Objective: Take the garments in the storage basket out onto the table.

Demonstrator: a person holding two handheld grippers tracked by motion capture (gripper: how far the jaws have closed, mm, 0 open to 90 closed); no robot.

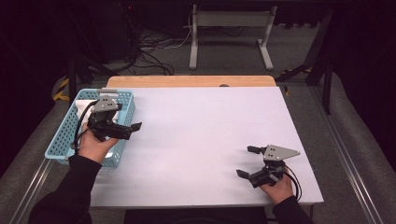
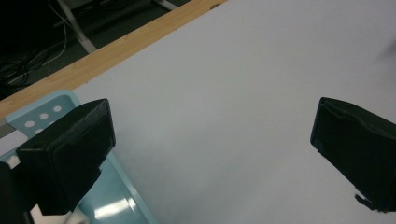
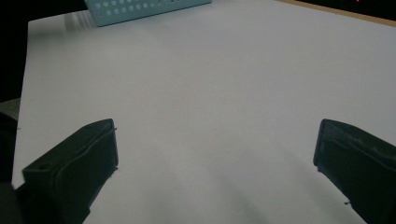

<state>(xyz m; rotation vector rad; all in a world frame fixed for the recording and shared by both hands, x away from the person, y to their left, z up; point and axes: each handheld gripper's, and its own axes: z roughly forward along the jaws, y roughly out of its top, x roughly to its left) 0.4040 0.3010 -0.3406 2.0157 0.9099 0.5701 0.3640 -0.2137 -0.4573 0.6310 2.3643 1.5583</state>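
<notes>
We see a light blue plastic basket [image 1: 125, 108] at the left edge of the white table top [image 1: 205, 135], near the far left corner. Its walls are perforated with rows of round holes, and its rim is smooth and rounded. In the left gripper view, a corner of the basket [image 2: 44, 112] shows these holes beside the near jaw. In the right gripper view, the basket [image 3: 140, 8] appears far off at the top edge.

Inside the basket we see a white object [image 1: 84, 106] at its far end; we cannot tell what it is.

The left gripper [image 1: 128, 119] is held above the basket's right wall, pointing toward the table middle. Its jaws stand wide apart with nothing between them. The left hand [image 1: 95, 144] grips it from over the basket's near half.

The right gripper [image 1: 247, 161] sits low over the near right part of the table top, well apart from the basket. Its jaws are likewise spread wide and hold nothing. The right hand [image 1: 279, 185] holds it at the table's near edge.

A wooden strip [image 1: 191, 81] borders the table's far side.
</notes>
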